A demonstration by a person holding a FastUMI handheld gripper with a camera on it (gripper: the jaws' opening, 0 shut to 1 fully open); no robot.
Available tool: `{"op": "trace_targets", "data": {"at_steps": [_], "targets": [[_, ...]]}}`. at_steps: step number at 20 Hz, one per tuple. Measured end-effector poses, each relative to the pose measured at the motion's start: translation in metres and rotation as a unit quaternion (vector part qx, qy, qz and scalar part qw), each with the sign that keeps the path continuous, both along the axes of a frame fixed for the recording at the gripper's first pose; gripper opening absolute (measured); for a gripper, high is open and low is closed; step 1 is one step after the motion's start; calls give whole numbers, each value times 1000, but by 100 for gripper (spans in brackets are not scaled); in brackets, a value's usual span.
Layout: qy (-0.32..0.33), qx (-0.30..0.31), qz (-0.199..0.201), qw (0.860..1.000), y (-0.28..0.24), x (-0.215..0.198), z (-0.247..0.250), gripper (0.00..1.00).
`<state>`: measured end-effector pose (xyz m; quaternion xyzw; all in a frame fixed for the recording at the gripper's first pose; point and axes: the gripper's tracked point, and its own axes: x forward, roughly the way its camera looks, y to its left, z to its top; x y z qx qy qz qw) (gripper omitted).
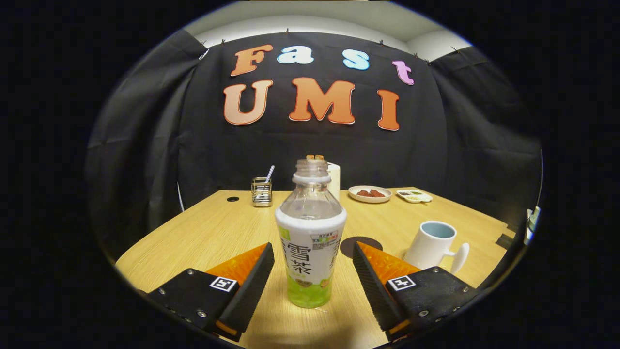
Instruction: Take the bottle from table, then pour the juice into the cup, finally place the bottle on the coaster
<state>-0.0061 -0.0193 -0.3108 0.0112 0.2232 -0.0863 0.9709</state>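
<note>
A clear plastic bottle (310, 242) with no cap stands upright on the wooden table (203, 237). It carries a white label and holds a little green juice at its bottom. My gripper (312, 259) is open, and the bottle stands between the two fingers with a gap on each side. A white cup (432, 245) with a pale blue inside and its handle toward me stands beyond the right finger. A dark round coaster (361, 245) lies flat on the table just behind the bottle, left of the cup.
At the table's far side stand a small metal holder with a straw (261, 191), a white cylinder (334, 180) behind the bottle, a plate with brown food (370, 194) and a small tray (414, 196). A small dark hole (233, 198) marks the far left.
</note>
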Motion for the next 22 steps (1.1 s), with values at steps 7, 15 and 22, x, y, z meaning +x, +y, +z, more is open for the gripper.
{"op": "trace_targets", "data": {"at_steps": [7,15,22], "targets": [[19,10,19,1000,6,6,-26,69],[0,60,18,998,6,13,-12,57],[-50,189,-2,981,-4,36,20,57]]}}
